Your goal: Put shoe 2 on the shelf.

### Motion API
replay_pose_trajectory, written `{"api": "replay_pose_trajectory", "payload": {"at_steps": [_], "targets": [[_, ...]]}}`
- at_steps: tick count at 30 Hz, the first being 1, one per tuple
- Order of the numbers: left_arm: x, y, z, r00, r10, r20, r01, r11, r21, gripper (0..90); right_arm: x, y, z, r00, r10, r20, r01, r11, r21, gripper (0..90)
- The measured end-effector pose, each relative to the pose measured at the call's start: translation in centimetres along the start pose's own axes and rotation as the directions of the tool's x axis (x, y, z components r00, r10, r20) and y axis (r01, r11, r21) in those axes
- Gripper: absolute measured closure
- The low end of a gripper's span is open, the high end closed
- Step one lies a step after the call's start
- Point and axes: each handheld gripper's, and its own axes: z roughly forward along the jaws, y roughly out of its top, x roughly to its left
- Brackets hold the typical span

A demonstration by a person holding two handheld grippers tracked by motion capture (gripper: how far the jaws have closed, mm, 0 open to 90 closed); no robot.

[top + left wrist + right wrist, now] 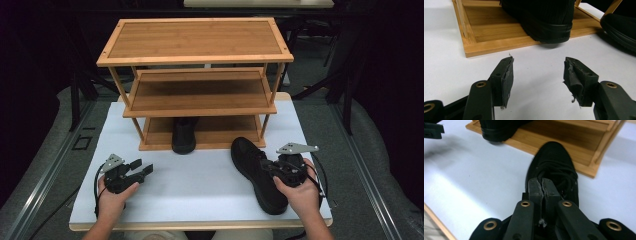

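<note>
The right tongs [543, 185] are pressed together over the laces of the near black shoe [257, 172], which lies on the white surface [190, 185] before the bamboo rack [197, 80]; whether they pinch a lace is hard to tell. The left tongs [537, 72] are spread, holding nothing. A second shoe [184, 135] stands on the bottom shelf, its front hidden

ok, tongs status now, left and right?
Left tongs: open, holding nothing, above the white table.
Right tongs: closed at the collar of the black shoe on the table; appears to grip it.
</note>
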Motion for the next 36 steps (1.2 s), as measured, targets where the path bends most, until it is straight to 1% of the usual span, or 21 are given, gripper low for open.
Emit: {"api": "replay_pose_trajectory", "payload": {"at_steps": [4,6,11,14,15,16,18,19,20,22,23,25,26,27,28,29,30,32,33,34,36], "targets": [[0.0,0.0,0.1,1.0000,-0.002,-0.001,0.002,0.9999,0.010,41.5,-0.4,-0.5,-0.6,0.9999,0.013,0.001,-0.013,0.999,0.032,87.0],[-0.1,0.0,0.1,1.0000,0.000,-0.002,0.000,0.9999,0.012,41.5,-0.5,-0.7,-0.4,0.9997,0.000,-0.024,0.002,0.997,0.075,86.7],[0.0,-0.1,0.1,1.0000,0.003,-0.004,-0.003,0.9998,0.020,41.5,-0.3,-0.3,-0.4,0.9995,-0.025,-0.021,0.028,0.993,0.115,85.8],[0.0,0.0,0.1,1.0000,0.005,-0.003,-0.005,0.9998,0.022,41.5,-0.3,0.7,-0.4,0.9985,-0.050,-0.021,0.053,0.983,0.176,79.4],[0.0,0.0,0.1,1.0000,0.005,-0.003,-0.005,0.9998,0.022,41.5,-0.3,0.7,-0.4,0.9985,-0.050,-0.021,0.053,0.983,0.176,79.4],[0.1,-0.1,0.1,1.0000,0.002,0.001,-0.002,0.9998,0.021,41.5,-0.2,1.3,-0.4,0.9975,-0.066,-0.022,0.070,0.975,0.212,77.3],[0.1,-0.1,0.1,1.0000,0.002,-0.001,-0.001,0.9997,0.023,41.5,-0.1,1.4,-0.4,0.9974,-0.070,-0.019,0.072,0.971,0.229,76.3],[0.1,-0.1,0.1,1.0000,0.000,0.003,0.000,0.9996,0.029,41.5,-0.1,1.7,-0.3,0.9972,-0.071,-0.023,0.075,0.965,0.253,75.1],[0.1,-0.1,0.1,1.0000,-0.002,0.003,0.001,0.9995,0.031,41.5,0.0,2.2,-0.2,0.9975,-0.070,-0.015,0.071,0.950,0.305,72.9],[0.0,-0.1,0.2,1.0000,-0.005,0.002,0.005,0.9995,0.030,41.5,-0.1,2.7,0.1,0.9973,-0.069,-0.024,0.073,0.926,0.369,71.3],[0.0,-0.1,0.2,1.0000,-0.006,0.003,0.006,0.9996,0.028,41.5,-0.1,2.8,0.2,0.9974,-0.067,-0.025,0.072,0.921,0.384,71.3],[0.0,-0.1,0.2,1.0000,-0.007,0.004,0.007,0.9996,0.028,41.5,-0.1,3.3,0.5,0.9967,-0.076,-0.029,0.081,0.889,0.450,70.4],[0.0,-0.1,0.2,1.0000,-0.007,0.004,0.007,0.9996,0.028,41.5,-0.1,3.3,0.5,0.9967,-0.076,-0.029,0.081,0.889,0.450,70.4],[0.1,-0.1,0.3,1.0000,-0.007,0.005,0.007,0.9994,0.033,41.5,-0.1,3.6,0.9,0.9960,-0.080,-0.040,0.089,0.858,0.506,69.6],[0.1,-0.1,0.3,1.0000,-0.007,0.005,0.007,0.9994,0.033,41.5,-0.1,3.8,1.1,0.9956,-0.083,-0.043,0.093,0.844,0.528,69.2],[0.0,-0.1,0.3,0.9999,-0.009,0.004,0.009,0.9993,0.037,41.5,-0.1,3.8,1.1,0.9956,-0.083,-0.043,0.093,0.844,0.528,69.2],[0.0,-0.1,0.3,0.9999,-0.012,0.008,0.012,0.9991,0.041,41.5,0.0,4.0,1.6,0.9940,-0.102,-0.040,0.106,0.817,0.567,69.4],[0.0,-0.1,0.3,0.9998,-0.015,0.013,0.015,0.9990,0.043,41.5,0.0,4.1,2.0,0.9935,-0.107,-0.039,0.109,0.796,0.595,70.0],[0.0,-0.1,0.3,0.9998,-0.015,0.013,0.015,0.9990,0.043,41.5,0.0,4.1,2.0,0.9935,-0.107,-0.039,0.109,0.796,0.595,70.0],[0.0,-0.1,0.3,0.9998,-0.018,0.013,0.017,0.9988,0.045,41.5,-0.1,4.1,2.5,0.9931,-0.112,-0.037,0.110,0.779,0.618,71.3],[0.0,-0.1,0.3,0.9997,-0.018,0.014,0.017,0.9987,0.048,41.5,-0.2,4.1,2.8,0.9932,-0.109,-0.043,0.111,0.766,0.633,72.3]]}}
